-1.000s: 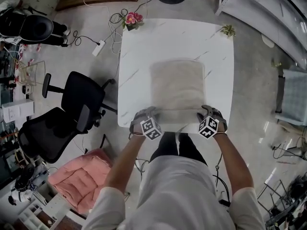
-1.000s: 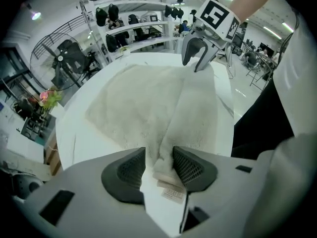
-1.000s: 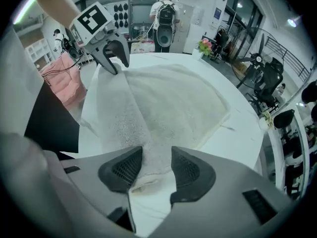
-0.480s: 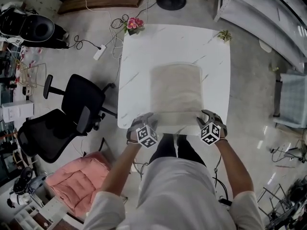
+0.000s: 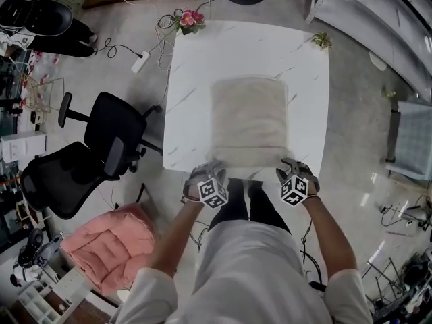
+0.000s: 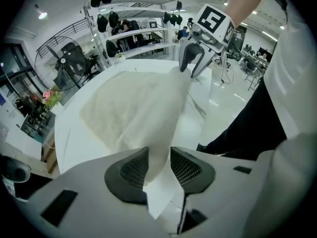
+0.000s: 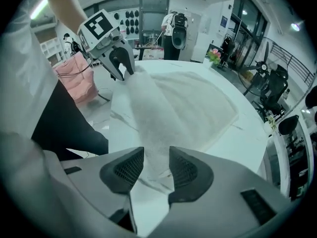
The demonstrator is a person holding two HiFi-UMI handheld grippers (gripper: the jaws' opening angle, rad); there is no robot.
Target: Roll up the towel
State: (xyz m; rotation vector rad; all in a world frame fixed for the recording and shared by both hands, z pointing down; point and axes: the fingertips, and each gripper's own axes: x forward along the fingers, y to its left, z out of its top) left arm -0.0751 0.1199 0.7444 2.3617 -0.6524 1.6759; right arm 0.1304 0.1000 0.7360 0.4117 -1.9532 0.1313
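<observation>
Towel (image 5: 250, 120): lay flat on table (image 5: 189, 66), near edge lifted.
Left gripper (image 6: 159, 163): jaws had just been closing; clenched on near-left corner.
Right gripper (image 7: 156, 168): jaws had just been closing; clenched on near-right corner.

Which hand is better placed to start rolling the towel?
Neither: left gripper and right gripper, jaws just closing, each pinch a near corner of the towel, edge lifted; likely roll with both.

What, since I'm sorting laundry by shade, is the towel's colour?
The towel is plain cream, unpatterned; the head view shows it best.
</observation>
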